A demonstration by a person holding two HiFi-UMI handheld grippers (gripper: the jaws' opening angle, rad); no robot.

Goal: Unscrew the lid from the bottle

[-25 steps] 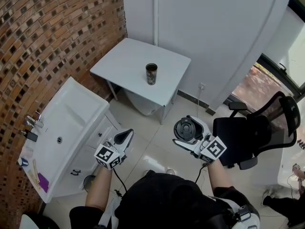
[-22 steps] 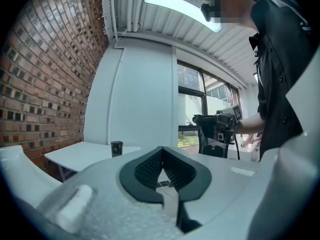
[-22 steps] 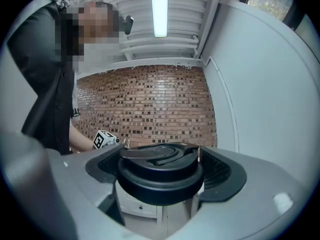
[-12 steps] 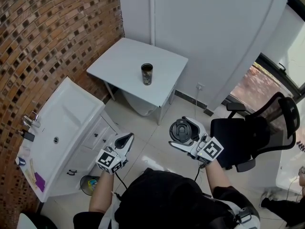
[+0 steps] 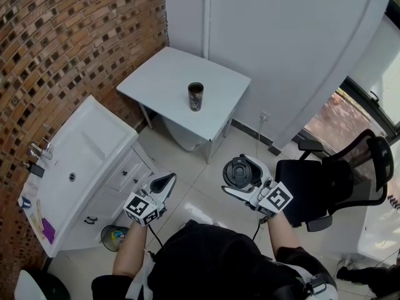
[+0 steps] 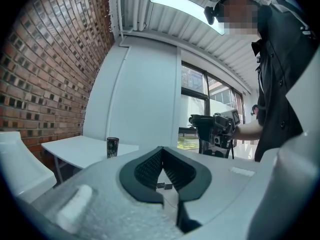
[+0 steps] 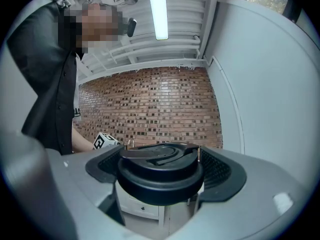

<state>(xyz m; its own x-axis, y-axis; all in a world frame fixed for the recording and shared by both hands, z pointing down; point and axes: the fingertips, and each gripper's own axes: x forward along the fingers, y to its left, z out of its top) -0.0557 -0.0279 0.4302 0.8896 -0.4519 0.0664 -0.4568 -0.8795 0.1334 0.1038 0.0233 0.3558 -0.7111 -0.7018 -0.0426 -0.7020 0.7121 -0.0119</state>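
Black lid (image 7: pixel 159 174) in right gripper (image 5: pixel 242 175); bottle (image 5: pixel 196 97) label illegibly small.

Left hand-held gripper (image 5: pixel 166 180) held level, jaws together and empty; right hand-held gripper (image 5: pixel 244 174), also level, clamps a black lid (image 7: pixel 160 171).

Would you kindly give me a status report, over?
Left tongs shut, empty. Right tongs shut on lid. Bottle on table, lid off. Nothing in the way.

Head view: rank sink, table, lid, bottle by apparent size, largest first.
1. sink
2. table, close to the sink
3. lid, nearer the camera, so its true rank against the bottle is unsure
4. bottle
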